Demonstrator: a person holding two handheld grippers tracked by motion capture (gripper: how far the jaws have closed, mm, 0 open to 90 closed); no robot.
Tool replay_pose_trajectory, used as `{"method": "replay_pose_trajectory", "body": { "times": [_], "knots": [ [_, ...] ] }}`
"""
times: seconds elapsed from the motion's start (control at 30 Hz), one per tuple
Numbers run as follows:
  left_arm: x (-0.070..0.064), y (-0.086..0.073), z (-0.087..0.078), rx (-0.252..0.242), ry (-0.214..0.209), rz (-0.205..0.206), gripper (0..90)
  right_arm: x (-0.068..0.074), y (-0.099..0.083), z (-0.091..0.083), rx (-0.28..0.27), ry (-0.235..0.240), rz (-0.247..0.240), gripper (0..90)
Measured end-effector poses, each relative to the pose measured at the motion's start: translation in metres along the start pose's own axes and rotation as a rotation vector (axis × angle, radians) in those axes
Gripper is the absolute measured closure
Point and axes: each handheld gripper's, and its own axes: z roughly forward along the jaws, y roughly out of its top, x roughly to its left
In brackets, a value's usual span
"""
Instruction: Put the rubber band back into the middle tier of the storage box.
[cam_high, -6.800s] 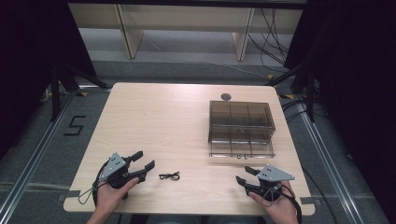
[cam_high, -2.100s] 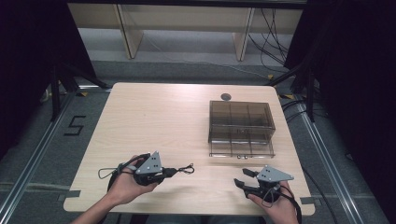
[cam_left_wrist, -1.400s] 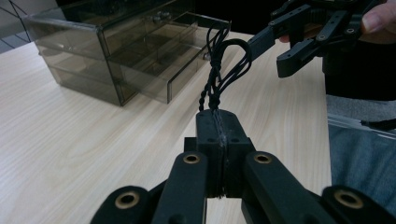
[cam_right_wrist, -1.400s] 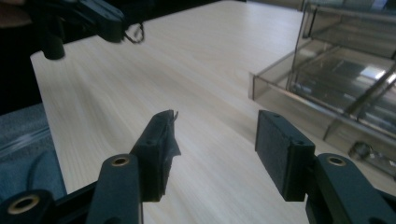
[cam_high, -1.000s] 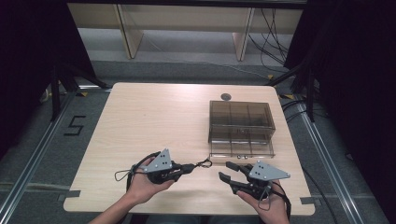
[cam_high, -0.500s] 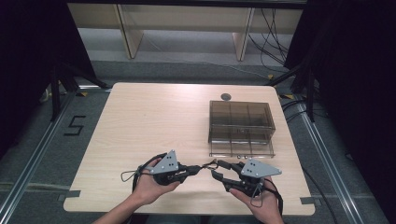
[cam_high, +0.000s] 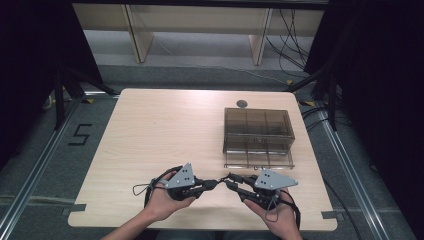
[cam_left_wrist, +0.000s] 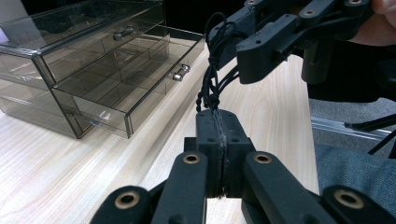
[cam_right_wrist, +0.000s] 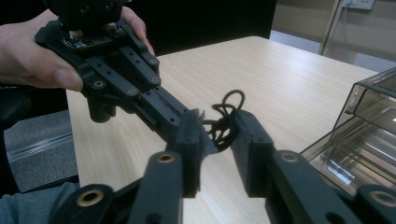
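Observation:
A black looped cord (cam_left_wrist: 211, 91) hangs above the front of the wooden table (cam_high: 165, 135). My left gripper (cam_left_wrist: 218, 116) is shut on the cord's lower end, and the strands rise out of its tips. In the high view the left gripper (cam_high: 212, 184) points right and meets my right gripper (cam_high: 229, 179) tip to tip, with the cord (cam_high: 220, 181) between them. My right gripper (cam_right_wrist: 218, 128) is open, its jaws standing on either side of the cord (cam_right_wrist: 227, 116). The left gripper (cam_right_wrist: 175, 112) reaches in from the upper left there.
A smoky transparent drawer box (cam_high: 257, 130) stands at the right of the table, its lower drawer (cam_high: 257, 159) pulled out towards me. The box (cam_left_wrist: 93, 60) lies just left of the cord in the left gripper view. A small dark disc (cam_high: 242, 103) sits at the far edge.
The left gripper took the cord off the table and carried it right. The right gripper came left, and its open jaws now stand around the cord.

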Motion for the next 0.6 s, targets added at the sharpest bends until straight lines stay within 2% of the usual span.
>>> {"method": "replay_pose_trajectory", "body": {
  "times": [0.03, 0.07, 0.13, 0.17, 0.2, 0.27, 0.47, 0.57, 0.6],
  "knots": [
    [-0.001, -0.0002, 0.0007, 0.0, 0.0, -0.012, 88.5, 0.0012, 0.0003, -0.0012, 0.008, -0.004, 0.006, 77.7],
    [-0.0005, 0.0002, 0.0012, 0.002, -0.003, 0.002, 88.5, 0.0002, 0.0008, -0.0012, 0.004, -0.001, -0.007, 79.9],
    [-0.0007, 0.0001, 0.0027, -0.005, -0.011, 0.002, 88.4, -0.0007, 0.0015, -0.001, -0.017, -0.001, -0.026, 84.7],
    [-0.0009, 0.0003, 0.0029, -0.006, -0.011, 0.001, 88.3, 0.0006, 0.0014, -0.0009, -0.016, 0.007, -0.01, 85.8],
    [-0.0009, 0.0005, 0.0032, -0.009, -0.007, 0.001, 88.3, -0.0008, 0.0021, -0.0011, -0.014, 0.009, -0.031, 86.4],
    [-0.0008, 0.0009, 0.0032, -0.011, -0.008, -0.001, 88.2, 0.0008, 0.0028, -0.0016, -0.003, 0.015, -0.016, 87.4],
    [-0.001, 0.0018, 0.0015, -0.009, 0.004, 0.007, 87.4, 0.0004, 0.0046, -0.0025, 0.014, 0.02, -0.024, 88.3],
    [-0.0014, 0.0022, 0.0002, -0.017, 0.013, 0.013, 85.5, 0.0021, 0.005, -0.0027, 0.021, 0.03, 0.009, 88.4],
    [-0.0013, 0.002, -0.0015, -0.035, 0.019, 0.017, 79.2, -0.0001, 0.0066, -0.0034, 0.013, 0.026, -0.015, 88.5]
  ]
}}
